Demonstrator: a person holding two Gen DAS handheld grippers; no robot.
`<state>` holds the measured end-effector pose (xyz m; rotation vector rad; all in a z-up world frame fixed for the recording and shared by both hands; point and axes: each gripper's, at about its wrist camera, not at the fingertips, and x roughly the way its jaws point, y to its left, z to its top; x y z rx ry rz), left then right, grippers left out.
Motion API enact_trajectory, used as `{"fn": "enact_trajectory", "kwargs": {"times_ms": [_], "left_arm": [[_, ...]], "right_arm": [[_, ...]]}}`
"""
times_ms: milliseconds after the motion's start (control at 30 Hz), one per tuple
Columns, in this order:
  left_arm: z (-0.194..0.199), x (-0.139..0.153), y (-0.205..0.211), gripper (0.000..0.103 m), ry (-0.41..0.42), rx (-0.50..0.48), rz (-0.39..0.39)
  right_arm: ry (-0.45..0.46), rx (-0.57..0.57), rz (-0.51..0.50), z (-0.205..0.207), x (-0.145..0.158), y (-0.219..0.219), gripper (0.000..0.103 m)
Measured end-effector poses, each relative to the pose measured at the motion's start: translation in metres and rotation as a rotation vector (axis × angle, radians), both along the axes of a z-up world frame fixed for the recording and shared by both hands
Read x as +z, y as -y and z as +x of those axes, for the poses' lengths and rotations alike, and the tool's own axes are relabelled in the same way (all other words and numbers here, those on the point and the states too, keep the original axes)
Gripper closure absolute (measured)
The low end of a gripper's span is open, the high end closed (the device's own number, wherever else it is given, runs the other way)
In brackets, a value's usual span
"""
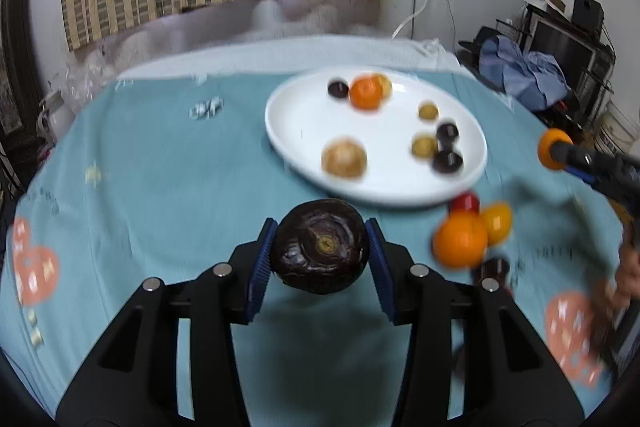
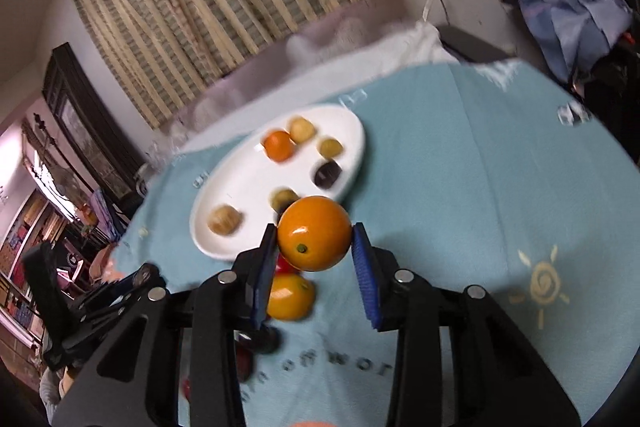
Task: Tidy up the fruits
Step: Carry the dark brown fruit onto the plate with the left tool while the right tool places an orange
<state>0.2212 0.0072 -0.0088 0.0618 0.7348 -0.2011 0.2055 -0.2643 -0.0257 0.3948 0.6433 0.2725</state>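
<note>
a: in the left wrist view, what has the left gripper (image 1: 320, 251) got?

b: a dark purple-brown round fruit (image 1: 320, 247), pinched between both blue pads, centre of the frame, above the teal tablecloth (image 1: 160, 187). its underside is out of sight.

a: and the right gripper (image 2: 314, 243)?

b: closed on an orange (image 2: 314, 233), centre of the right wrist view, the pads touching both its sides. in the left view it shows only at the right edge, cut off and blurred.

a: the white plate (image 1: 304, 123)?

b: upper centre-right in the left view. on it sit another orange (image 1: 365, 93), three small dark fruits, two yellowish ones and a pale brown one (image 1: 344, 159); all are soft with blur, so i can't name the kinds.

a: anything loose on the cloth?

b: lower right of the plate, a cluster: a blurred orange (image 1: 460, 243), a yellow-orange fruit (image 1: 496, 221) and a red one (image 1: 465, 203) half hidden behind them. a dark fruit below is partly covered by the gripper's finger. in the right view the held orange hides part of the plate's near rim (image 2: 208, 247).
</note>
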Motion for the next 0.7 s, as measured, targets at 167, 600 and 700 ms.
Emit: {"fn": "enact_trajectory", "kwargs": {"times_ms": [167,600,700], "left_arm": [[0.047,0.016,0.014,0.058,0.021,0.01,-0.002],[0.128,-0.019,0.016,0.039,-0.038,0.044,-0.039],[0.122,-0.013,0.013,0.039,-0.023,0.048,-0.041]], "right_arm": [[-0.005,0.068,-0.056,0.044,0.016,-0.038,0.066],[-0.055,0.022,-0.124,0.121,-0.019,-0.065,0.033],[-0.01,0.024,-0.121,0.112,-0.005,-0.063,0.033]]}}
